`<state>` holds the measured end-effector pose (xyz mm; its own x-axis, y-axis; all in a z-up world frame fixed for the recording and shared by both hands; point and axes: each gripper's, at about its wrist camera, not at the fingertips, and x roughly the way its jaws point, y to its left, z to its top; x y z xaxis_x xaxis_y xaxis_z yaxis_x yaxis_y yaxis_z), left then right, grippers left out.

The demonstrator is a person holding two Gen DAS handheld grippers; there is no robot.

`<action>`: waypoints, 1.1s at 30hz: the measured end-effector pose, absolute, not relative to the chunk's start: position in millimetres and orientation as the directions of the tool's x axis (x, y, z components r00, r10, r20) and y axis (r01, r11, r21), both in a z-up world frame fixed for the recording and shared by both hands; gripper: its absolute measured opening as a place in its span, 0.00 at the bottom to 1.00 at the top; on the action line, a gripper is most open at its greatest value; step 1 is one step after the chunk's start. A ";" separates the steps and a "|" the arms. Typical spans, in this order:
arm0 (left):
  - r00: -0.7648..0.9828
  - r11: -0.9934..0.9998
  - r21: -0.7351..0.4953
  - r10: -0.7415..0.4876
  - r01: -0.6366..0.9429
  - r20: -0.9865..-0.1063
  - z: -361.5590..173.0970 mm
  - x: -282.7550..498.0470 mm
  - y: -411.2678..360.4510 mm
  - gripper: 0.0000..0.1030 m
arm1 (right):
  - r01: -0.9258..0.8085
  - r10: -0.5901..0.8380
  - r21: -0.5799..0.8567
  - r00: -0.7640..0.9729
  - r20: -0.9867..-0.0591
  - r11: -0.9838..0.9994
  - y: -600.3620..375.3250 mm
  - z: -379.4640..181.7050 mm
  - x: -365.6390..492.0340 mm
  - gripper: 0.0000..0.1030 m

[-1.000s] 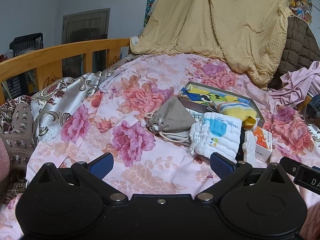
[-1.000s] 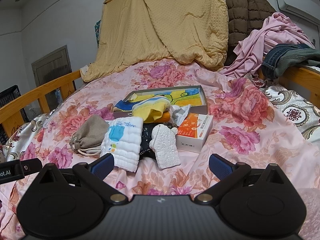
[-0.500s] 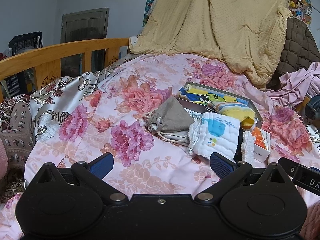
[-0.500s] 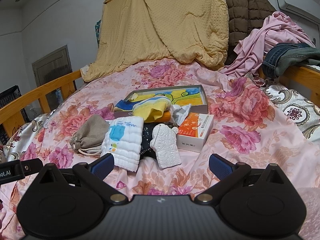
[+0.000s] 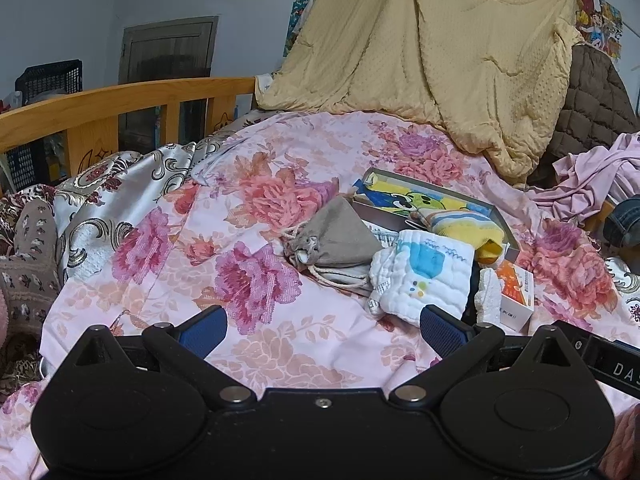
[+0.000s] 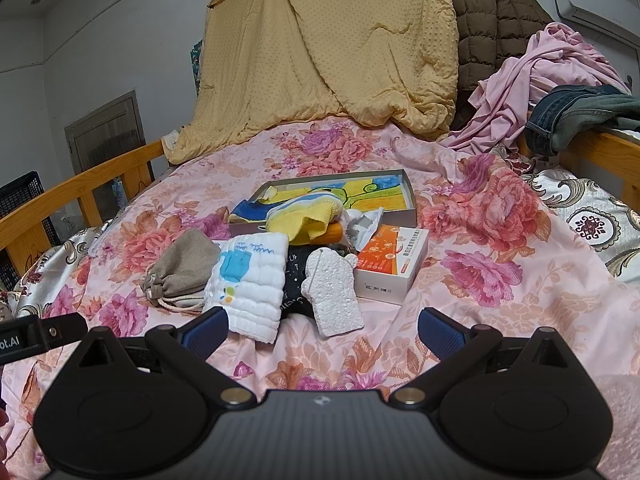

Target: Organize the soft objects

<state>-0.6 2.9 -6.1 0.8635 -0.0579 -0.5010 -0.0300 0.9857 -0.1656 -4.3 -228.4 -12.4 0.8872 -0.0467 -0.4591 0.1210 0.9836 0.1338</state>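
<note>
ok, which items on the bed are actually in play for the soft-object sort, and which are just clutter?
In play:
grey drawstring pouch
white folded cloth
yellow striped cloth
shallow box
white foam piece

Clutter:
orange carton
tan quilt
brown jacket
pink garment
jeans

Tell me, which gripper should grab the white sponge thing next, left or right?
Probably the right gripper. It is open and the white sponge lies just ahead between its fingers. From the left gripper, also open, the sponge sits off to the far right, partly hidden behind the white folded cloth.
</note>
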 end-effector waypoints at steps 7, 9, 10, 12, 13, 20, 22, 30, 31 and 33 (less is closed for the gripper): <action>0.861 0.981 -0.186 -0.049 -0.054 -0.506 -6.8 0.3 5.2 0.99 | 0.121 -0.046 0.134 0.887 -0.459 0.984 -228.7 -12.1 -4.4 1.00; 0.859 0.979 -0.193 -0.046 -0.063 -0.510 -7.4 1.0 6.8 0.99 | 0.120 -0.045 0.135 0.887 -0.460 0.984 -228.8 -12.3 -4.4 1.00; 0.858 0.978 -0.197 -0.044 -0.067 -0.511 -7.9 1.0 6.9 0.99 | 0.120 -0.045 0.136 0.887 -0.459 0.984 -228.8 -12.3 -4.4 1.00; 0.856 0.977 -0.200 -0.043 -0.072 -0.515 -8.9 1.4 8.9 0.99 | 0.120 -0.045 0.136 0.887 -0.459 0.983 -228.7 -12.5 -4.6 1.00; 0.855 0.977 -0.200 -0.044 -0.071 -0.517 -9.4 1.6 9.0 0.99 | 0.120 -0.044 0.136 0.887 -0.459 0.983 -229.0 -12.6 -4.3 1.00; 0.858 0.979 -0.193 -0.038 -0.073 -0.513 -10.0 1.3 8.9 0.99 | 0.120 -0.044 0.136 0.887 -0.460 0.983 -229.0 -13.2 -4.1 1.00; 0.859 0.978 -0.195 -0.040 -0.070 -0.511 -10.1 1.3 9.0 0.99 | 0.120 -0.044 0.137 0.887 -0.460 0.983 -229.1 -13.3 -4.0 1.00; 0.859 0.981 -0.185 -0.042 -0.062 -0.510 -10.9 1.2 6.8 0.99 | 0.119 -0.043 0.138 0.887 -0.460 0.983 -234.5 -14.1 -3.9 1.00; 0.856 0.981 -0.185 -0.042 -0.063 -0.515 -11.3 1.8 6.9 0.99 | 0.119 -0.043 0.139 0.887 -0.460 0.983 -236.5 -14.2 -3.9 1.00; 0.851 0.980 -0.190 -0.048 -0.062 -0.524 -12.5 2.7 7.3 0.99 | 0.119 -0.042 0.139 0.887 -0.461 0.983 -240.0 -14.5 -3.9 1.00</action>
<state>2.7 7.3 -12.5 0.8506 -0.0482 -0.5235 -0.0617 0.9798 -0.1905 -3.9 -240.0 -14.5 0.8865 -0.0425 -0.4607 0.1191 0.9832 0.1386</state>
